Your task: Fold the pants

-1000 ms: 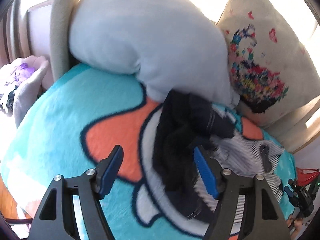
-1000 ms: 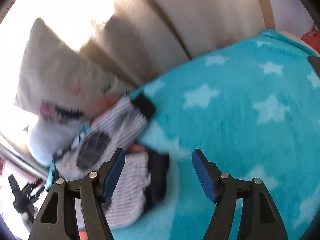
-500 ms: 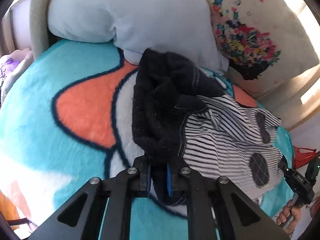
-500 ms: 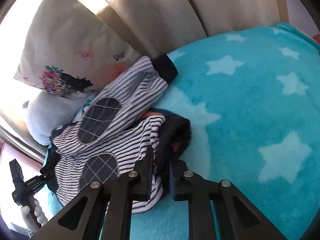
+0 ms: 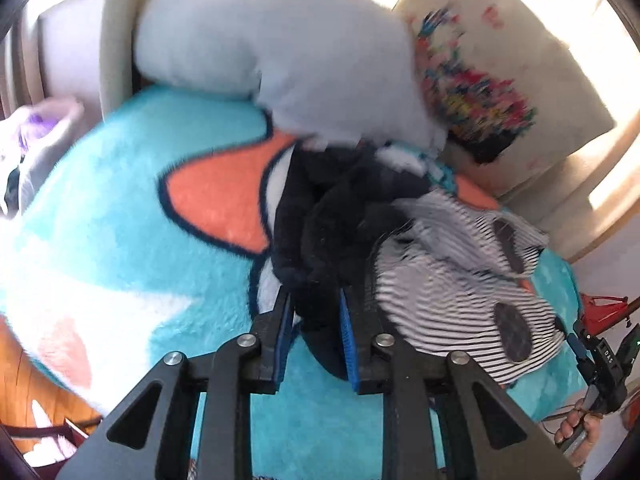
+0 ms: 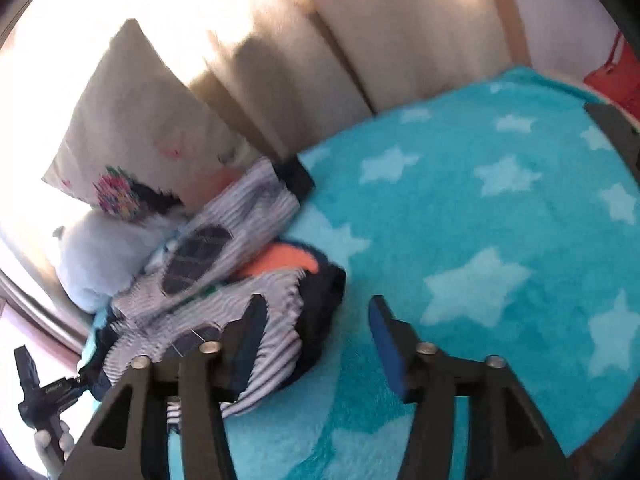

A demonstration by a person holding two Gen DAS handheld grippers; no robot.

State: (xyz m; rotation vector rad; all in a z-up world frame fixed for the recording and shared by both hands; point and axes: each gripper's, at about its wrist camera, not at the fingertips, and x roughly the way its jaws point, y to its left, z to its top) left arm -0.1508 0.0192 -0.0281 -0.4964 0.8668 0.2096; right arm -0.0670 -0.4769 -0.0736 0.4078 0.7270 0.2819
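The striped pants (image 5: pixel 452 296) with dark knee patches and a black fleece lining lie bunched on the teal blanket (image 5: pixel 132 240). My left gripper (image 5: pixel 316 312) is shut on the black waistband fold (image 5: pixel 320 256) of the pants. In the right wrist view the pants (image 6: pixel 240 248) lie crumpled left of centre. My right gripper (image 6: pixel 316 320) is open and empty, its left finger beside the black edge of the pants (image 6: pixel 320 304). The other gripper shows at the left edge (image 6: pixel 36 392).
A pale blue plush pillow (image 5: pixel 288 60) and a cream floral cushion (image 5: pixel 492 72) rest against the sofa back (image 6: pixel 320 40) just behind the pants. The teal star blanket (image 6: pixel 500 240) spreads to the right. A red object (image 6: pixel 616 76) sits at far right.
My right gripper has opened and let go of the black pants edge, pulling back a little. My left gripper stays shut on the waistband and has lifted it slightly.
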